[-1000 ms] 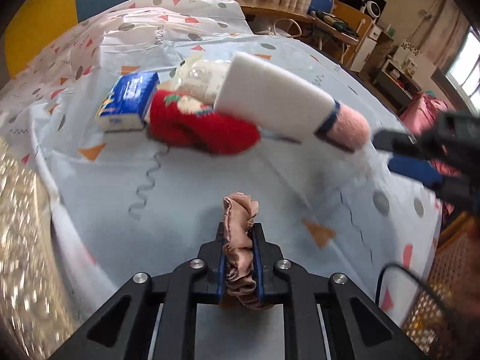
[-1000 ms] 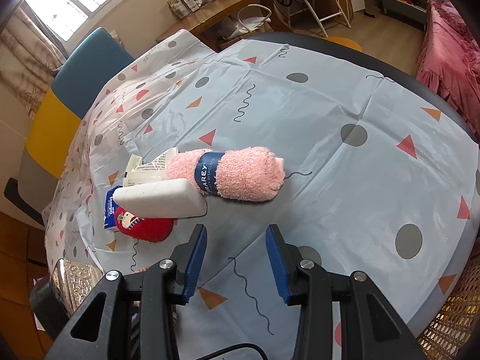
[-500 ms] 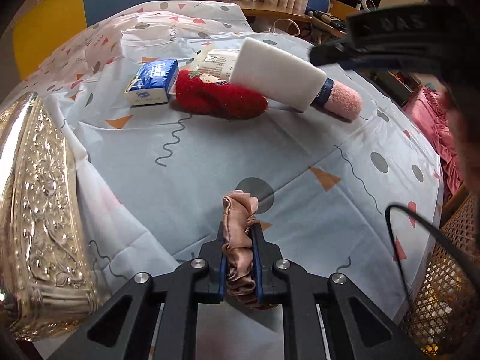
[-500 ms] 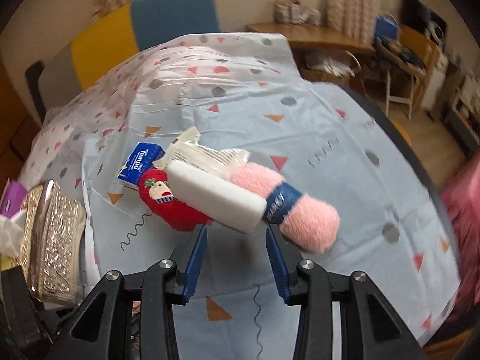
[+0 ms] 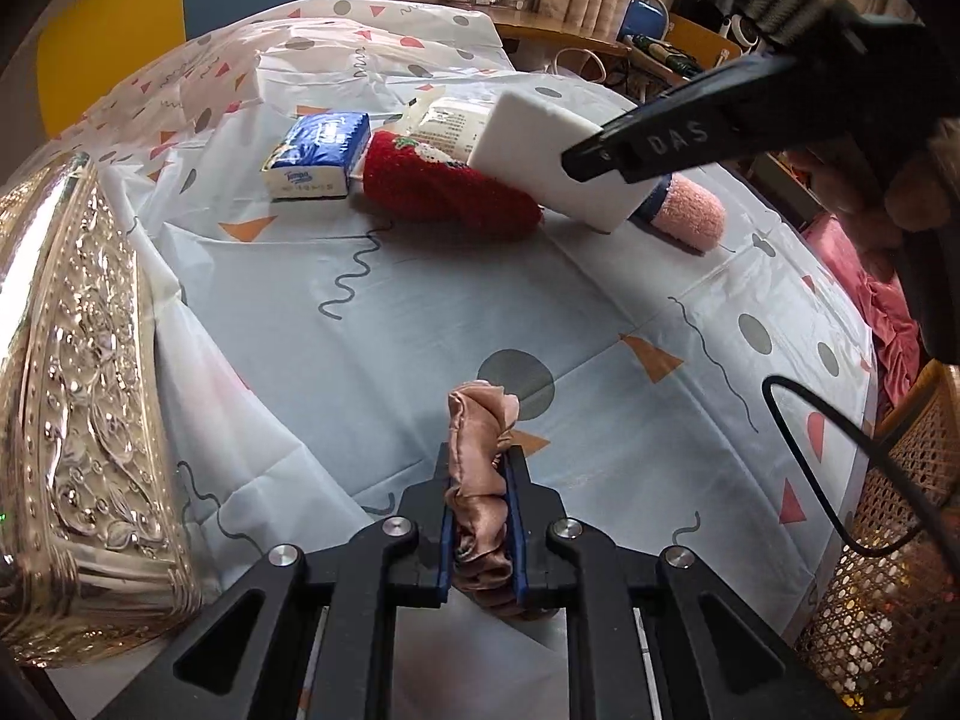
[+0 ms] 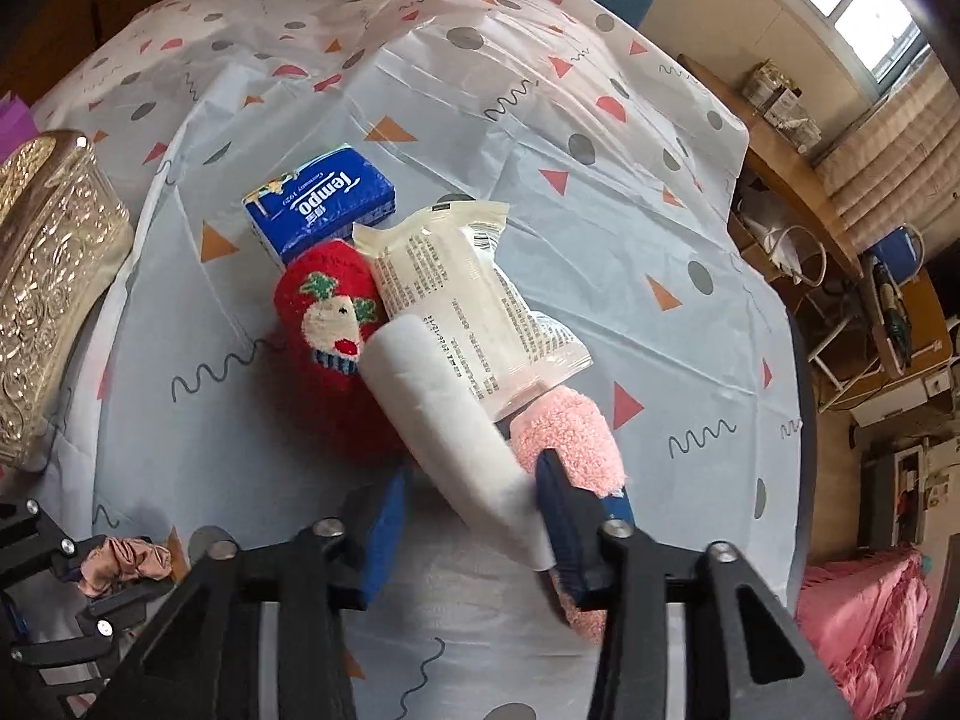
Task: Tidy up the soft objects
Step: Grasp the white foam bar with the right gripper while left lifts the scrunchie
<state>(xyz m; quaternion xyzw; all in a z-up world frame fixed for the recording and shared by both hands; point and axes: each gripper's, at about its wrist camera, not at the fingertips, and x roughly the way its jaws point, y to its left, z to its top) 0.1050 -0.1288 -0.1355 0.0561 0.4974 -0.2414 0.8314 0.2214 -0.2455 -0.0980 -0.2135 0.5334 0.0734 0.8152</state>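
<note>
Covered by a pale blue cloth [image 5: 420,312] scattered with triangles, dots and squiggles, with an embossed silver box [image 5: 78,408] at its left edge. Heaped mid-cloth: red sock [image 6: 336,354], pink roll [image 6: 570,444], printed packet [image 6: 462,312], blue tissue pack [image 6: 324,204] and white sponge [image 6: 456,438] propped across the top. Straddled the sponge's near end with jaws spread wide, right gripper [image 6: 468,534], one pad touching the sponge, the other clear of it. Clamped tight on a bronze satin scrunchie [image 5: 480,480], left gripper [image 5: 483,516], low over the cloth's near side, well apart from the heap.
</note>
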